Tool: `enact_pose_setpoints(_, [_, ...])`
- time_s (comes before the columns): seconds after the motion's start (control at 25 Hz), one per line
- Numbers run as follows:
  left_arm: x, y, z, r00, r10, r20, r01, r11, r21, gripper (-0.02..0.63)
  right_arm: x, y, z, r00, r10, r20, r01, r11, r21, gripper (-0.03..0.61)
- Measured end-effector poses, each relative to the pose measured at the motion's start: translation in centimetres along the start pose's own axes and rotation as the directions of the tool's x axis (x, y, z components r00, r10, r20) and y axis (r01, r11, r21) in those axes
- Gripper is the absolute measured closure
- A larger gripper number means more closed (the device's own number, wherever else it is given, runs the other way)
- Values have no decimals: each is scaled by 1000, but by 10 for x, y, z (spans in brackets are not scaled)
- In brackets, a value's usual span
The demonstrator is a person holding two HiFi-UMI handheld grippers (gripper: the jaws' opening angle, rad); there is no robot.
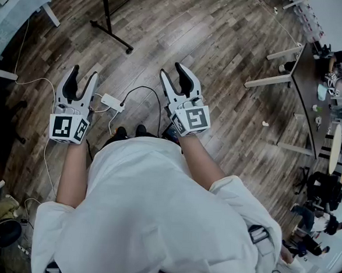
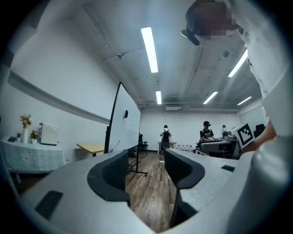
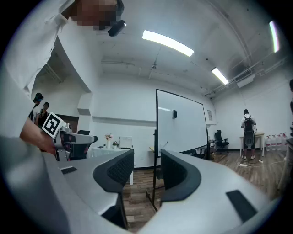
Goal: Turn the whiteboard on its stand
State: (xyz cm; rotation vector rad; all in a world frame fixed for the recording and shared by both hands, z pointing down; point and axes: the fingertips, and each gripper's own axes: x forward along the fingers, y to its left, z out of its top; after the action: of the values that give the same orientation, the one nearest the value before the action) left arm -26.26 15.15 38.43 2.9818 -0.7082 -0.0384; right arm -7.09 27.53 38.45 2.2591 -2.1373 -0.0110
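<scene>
— Left gripper view first: how does the left tool (image 2: 145, 157) stand?
— Released. Its jaws are apart, and only the wood floor (image 2: 151, 192) shows in the gap.
— And the right tool (image 3: 146, 160)?
— Also released, with nothing pressed between its pads. The head view shows both held out level over the floor, side by side.
— Where is the whiteboard (image 3: 181, 123)?
— Upright on its stand (image 3: 154, 183) on the floor ahead, well apart from both tools. In the right gripper view its left post lines up with the gap between the jaws, far beyond them. The left gripper view catches the board nearly edge-on, left of the jaws.
— Anything nearer?
— A white adapter (image 1: 112, 101) with cables lies on the floor, between the two tools in the head view. A cloth-covered tabletop (image 2: 27, 160) stands by the wall, left of the board.
</scene>
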Motion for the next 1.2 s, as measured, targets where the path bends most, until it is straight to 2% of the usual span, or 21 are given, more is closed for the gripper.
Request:
enact_pose_setpoints(0.16, [2,-9,0,1000,-16,11,16,1000,-14,383,-15,-9,4,1000,7,14,-6,999,-32,397])
enact_pose_setpoints(0.36, [9,-25,2,1000,-23,12,23,1000,11,383,-22,-16,-1,1000,5,1,-5,1000,-27,399])
enact_pose_setpoints(0.6, [13,-45,0,999,-43,-7,43,999,21,383,-28,-12,-2,995,92,23,-92,996,-21,373])
enact_pose_setpoints(1.2, [7,-66,-6,999,-27,-18,27,999,23,383,-45,-31,-9,996,80,39,-82,996,27,374])
